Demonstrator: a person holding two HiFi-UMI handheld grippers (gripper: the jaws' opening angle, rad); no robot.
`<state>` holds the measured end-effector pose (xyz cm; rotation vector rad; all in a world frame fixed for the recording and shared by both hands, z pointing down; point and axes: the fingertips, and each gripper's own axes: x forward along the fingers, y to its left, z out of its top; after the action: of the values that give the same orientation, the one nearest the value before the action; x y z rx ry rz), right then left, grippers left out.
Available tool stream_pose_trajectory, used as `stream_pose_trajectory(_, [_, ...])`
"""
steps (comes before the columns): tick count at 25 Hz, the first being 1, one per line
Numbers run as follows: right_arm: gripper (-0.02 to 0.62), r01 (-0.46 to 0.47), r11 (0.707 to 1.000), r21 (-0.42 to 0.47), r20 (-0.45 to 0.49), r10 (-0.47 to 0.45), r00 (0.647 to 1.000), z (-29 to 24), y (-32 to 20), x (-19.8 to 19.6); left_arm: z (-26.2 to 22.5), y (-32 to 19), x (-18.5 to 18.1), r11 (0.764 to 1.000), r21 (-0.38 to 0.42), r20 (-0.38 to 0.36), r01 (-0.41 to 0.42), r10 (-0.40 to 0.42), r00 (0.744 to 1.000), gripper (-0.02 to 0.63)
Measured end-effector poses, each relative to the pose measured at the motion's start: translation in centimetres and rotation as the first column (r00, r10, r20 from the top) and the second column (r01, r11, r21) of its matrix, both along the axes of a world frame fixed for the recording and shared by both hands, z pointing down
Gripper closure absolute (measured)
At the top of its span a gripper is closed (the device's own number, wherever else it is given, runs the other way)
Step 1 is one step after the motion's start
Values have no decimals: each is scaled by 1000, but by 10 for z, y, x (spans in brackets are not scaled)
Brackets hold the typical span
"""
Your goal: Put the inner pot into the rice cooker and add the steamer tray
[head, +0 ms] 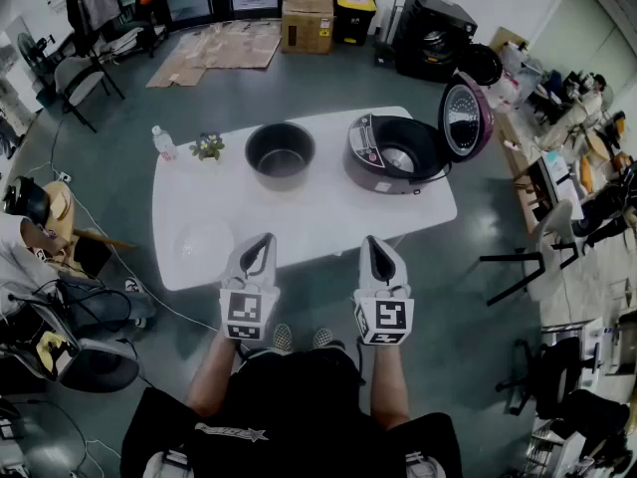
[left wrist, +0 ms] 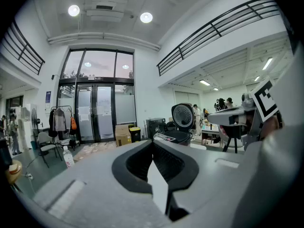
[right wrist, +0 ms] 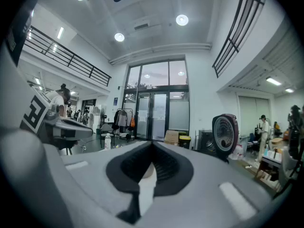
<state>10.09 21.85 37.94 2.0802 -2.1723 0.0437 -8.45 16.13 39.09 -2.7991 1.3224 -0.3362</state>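
On the white table [head: 328,222] the dark inner pot [head: 280,153] stands upright and empty, left of the purple rice cooker [head: 396,155], whose lid [head: 465,118] is tipped open. A translucent steamer tray [head: 202,239] lies at the near left corner. My left gripper [head: 268,236] and right gripper [head: 370,239] hover side by side over the near table edge, both shut and empty, well short of the pot. In the left gripper view, the closed jaws [left wrist: 153,142] point toward the cooker [left wrist: 176,136]. In the right gripper view, the jaws [right wrist: 152,144] are closed, with the lid [right wrist: 224,129] to the right.
A water bottle [head: 164,143] and a small plant [head: 208,147] stand at the table's far left. Cardboard boxes [head: 308,13] sit on the floor beyond. Chairs [head: 518,257] stand to the right, and cluttered seats [head: 70,337] are at the near left.
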Motion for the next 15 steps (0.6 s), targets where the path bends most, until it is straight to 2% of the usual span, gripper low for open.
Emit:
stream_pose_trajectory(8, [591, 39, 999, -8, 23, -39, 999, 2, -1, 19, -1, 6, 21, 999, -7, 2, 37, -37, 999, 597])
stream_pose_trajectory(15, [591, 108, 994, -7, 16, -108, 994, 7, -3, 33, 6, 16, 30, 993, -7, 15, 115, -115, 993, 596])
